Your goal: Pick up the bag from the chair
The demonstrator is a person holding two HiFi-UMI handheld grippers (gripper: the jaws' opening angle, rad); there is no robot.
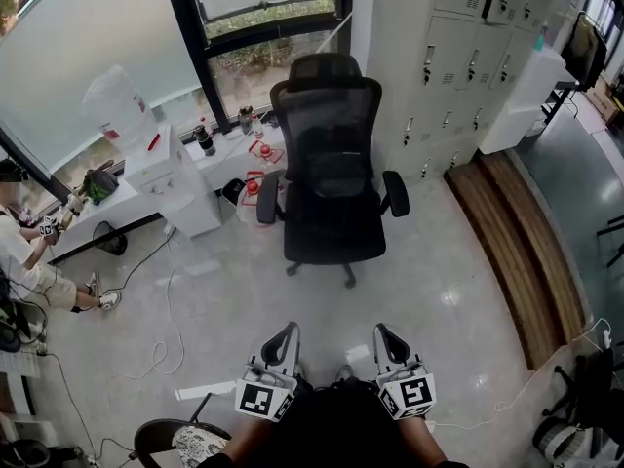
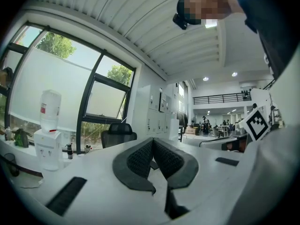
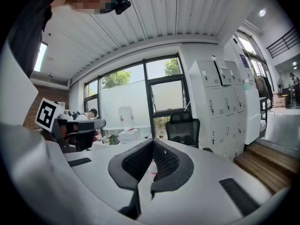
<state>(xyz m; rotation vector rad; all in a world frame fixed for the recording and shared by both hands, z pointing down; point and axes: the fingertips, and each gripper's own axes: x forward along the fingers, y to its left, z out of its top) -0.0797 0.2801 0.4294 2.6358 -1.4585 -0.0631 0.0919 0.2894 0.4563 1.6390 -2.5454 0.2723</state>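
A black mesh office chair (image 1: 331,164) stands in the middle of the head view, facing me, a couple of steps away. A dark shape on its seat (image 1: 336,178) could be the bag; I cannot tell it apart from the black upholstery. My left gripper (image 1: 281,347) and right gripper (image 1: 390,345) are held low and close to my body, well short of the chair. Both are shut with nothing between the fingers. The left gripper (image 2: 152,140) points towards the chair (image 2: 119,132). Past the right gripper (image 3: 153,141), the chair (image 3: 183,130) shows slightly to the right.
A white water dispenser (image 1: 161,159) and bottles (image 1: 205,139) stand left of the chair by the window. Grey lockers (image 1: 458,57) and a wooden platform (image 1: 526,232) are on the right. A person (image 1: 29,252) sits at far left. Cables (image 1: 166,300) run across the floor.
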